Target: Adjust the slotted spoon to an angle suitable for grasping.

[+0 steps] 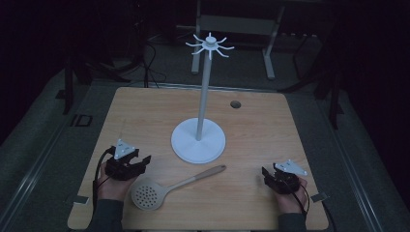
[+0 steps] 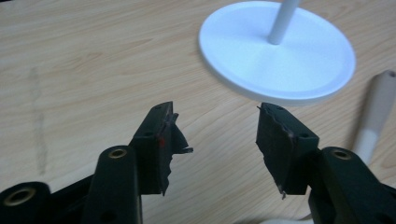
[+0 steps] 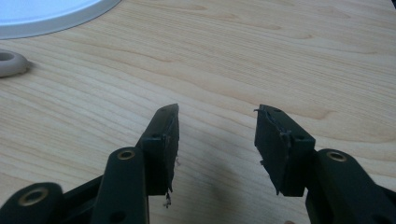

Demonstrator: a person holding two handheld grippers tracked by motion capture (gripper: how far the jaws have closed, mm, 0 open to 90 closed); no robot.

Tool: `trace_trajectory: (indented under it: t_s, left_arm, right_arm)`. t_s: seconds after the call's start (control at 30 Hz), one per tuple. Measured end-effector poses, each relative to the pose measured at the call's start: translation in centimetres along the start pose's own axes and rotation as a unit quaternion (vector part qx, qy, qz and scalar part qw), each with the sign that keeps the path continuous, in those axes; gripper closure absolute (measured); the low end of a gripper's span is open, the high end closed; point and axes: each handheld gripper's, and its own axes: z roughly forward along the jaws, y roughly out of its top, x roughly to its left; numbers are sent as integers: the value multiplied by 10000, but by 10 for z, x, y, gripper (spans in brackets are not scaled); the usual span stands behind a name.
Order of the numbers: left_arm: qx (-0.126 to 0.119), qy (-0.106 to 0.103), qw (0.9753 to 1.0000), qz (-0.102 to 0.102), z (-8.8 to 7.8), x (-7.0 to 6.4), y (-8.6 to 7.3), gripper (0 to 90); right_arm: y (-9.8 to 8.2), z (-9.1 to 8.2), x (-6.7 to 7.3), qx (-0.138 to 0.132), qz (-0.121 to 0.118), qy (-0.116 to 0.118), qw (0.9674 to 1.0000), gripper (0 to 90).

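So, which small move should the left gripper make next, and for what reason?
Probably the left gripper should move toward the handle of the slotted spoon and lower over it. Its jaws stand open with only bare table between them, and the spoon lies flat just beside it, near the white stand. The right gripper is open, farther off.

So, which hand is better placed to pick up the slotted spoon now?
The left, probably. The left tool is open, right beside the spoon, whose perforated bowl lies just in front of that hand. The right tool, also open, sits farther off, past the handle's end.
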Motion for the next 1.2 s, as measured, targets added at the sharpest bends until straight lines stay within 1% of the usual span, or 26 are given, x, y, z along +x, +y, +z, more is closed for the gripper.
trace_trajectory:
  t_s: [0.07,0.13,0.27,0.3,0.37,0.47,0.6,0.8,0.97,1.0,1.03,1.2]
  left_arm:
    - [9,-60,10000,63,1,-3,5,494]
    - [35,-104,9998,139,2,-5,11,510]
    - [94,-204,9995,242,5,-9,20,527]
    - [139,-300,9990,298,7,-11,23,529]
    - [241,-348,9982,436,10,-14,27,530]
    - [314,-410,9973,526,13,-18,33,537]
    - [357,-541,9959,623,17,-24,39,579]
    - [430,-739,9928,840,22,-34,50,582]
    - [509,-799,9904,1009,26,-40,58,568]
    - [534,-834,9896,1046,27,-41,60,566]
    - [546,-869,9894,1031,29,-42,60,563]
    - [750,-966,9851,1209,38,-49,63,563]
  right_arm:
    - [0,0,-1,-11,5,0,10000,478]
    - [-1,0,-2,-13,59,-6,10000,477]
    - [-1,0,-2,-7,55,-14,10000,477]
    - [-1,0,-2,-5,58,-18,10000,477]
    - [-1,0,-2,-18,61,-49,10000,462]
    - [-2,0,-3,-35,104,-61,9999,460]
    - [-2,0,-4,-34,102,-72,9999,462]
    - [-2,0,-5,-53,129,-111,9998,462]
    - [-3,-1,-7,-52,147,-112,9998,461]
    - [-3,-1,-7,-47,151,-113,9998,462]
    - [-3,-1,-7,-48,146,-121,9998,462]
    - [-3,-1,-8,-66,129,-139,9998,461]
